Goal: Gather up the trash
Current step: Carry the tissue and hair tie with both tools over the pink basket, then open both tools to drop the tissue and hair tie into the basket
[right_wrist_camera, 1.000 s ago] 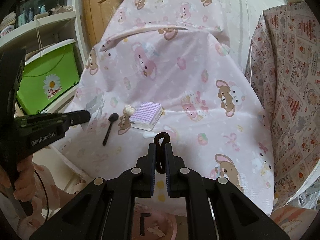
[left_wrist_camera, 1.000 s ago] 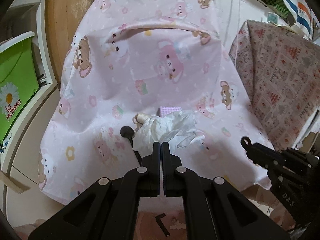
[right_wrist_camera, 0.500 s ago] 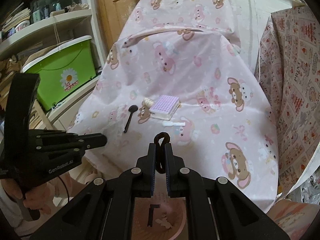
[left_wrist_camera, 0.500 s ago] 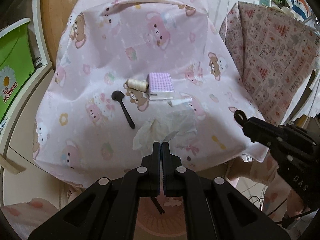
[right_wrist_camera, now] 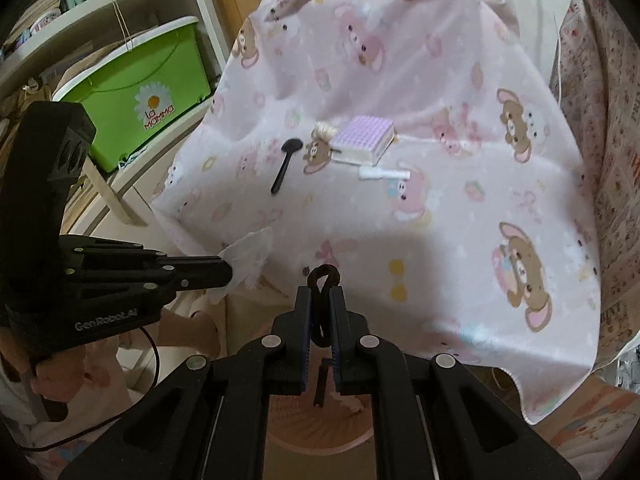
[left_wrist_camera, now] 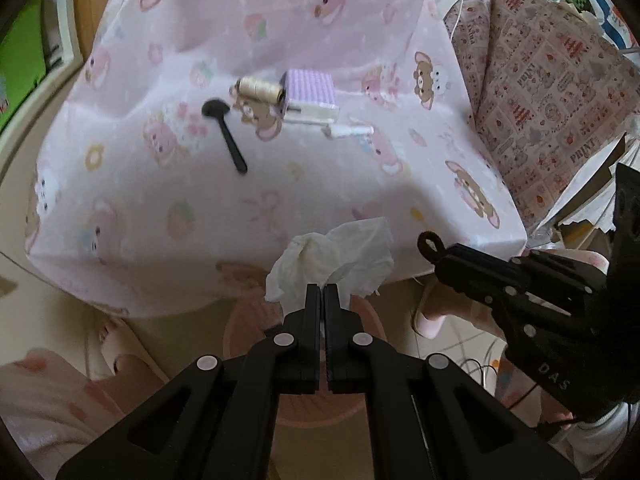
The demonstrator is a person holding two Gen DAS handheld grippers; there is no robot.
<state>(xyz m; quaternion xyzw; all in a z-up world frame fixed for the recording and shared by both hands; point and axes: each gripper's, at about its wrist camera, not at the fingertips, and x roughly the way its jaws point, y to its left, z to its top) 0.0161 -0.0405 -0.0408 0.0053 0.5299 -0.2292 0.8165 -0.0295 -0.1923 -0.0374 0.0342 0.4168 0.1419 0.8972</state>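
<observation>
Around you: pink bear-print cloth [left_wrist_camera: 328,184] draped over the surface, w/ a black spoon [left_wrist_camera: 226,132], cream thread spool [left_wrist_camera: 259,90], lilac checked box [left_wrist_camera: 310,96] and a small white tube [left_wrist_camera: 350,131] clustered mid-cloth. Spool touches the box's left side; tube lies just in front of the box, apart from it. Green bin [right_wrist_camera: 138,96] w/ daisy logo sits on the shelf at left in the right wrist view; patterned fabric [left_wrist_camera: 552,92] rises just beside the cloth's right edge.

Your left gripper [left_wrist_camera: 322,292] is clamped on a crumpled white tissue [left_wrist_camera: 332,260]; it fans up and outward from the tips, no clear long axis, held off the cloth's front edge over a pink round bin [left_wrist_camera: 360,320] on the floor. Your right gripper [right_wrist_camera: 320,300] is pinched on a black hair tie [right_wrist_camera: 322,280]; its loop stands upright out of the jaws, long axis in line w/ the fingers, also past the front edge, w/ the same pink bin [right_wrist_camera: 320,432] below. Some small bits already lie in it.

Spoon's handle runs toward the front edge, bowl at the far end; tube lies crosswise.

Room: both tools are clear of the cloth items, which sit well back. In the left wrist view your right gripper is near the tissue on the right, not touching. Your slippered feet flank the bin.
</observation>
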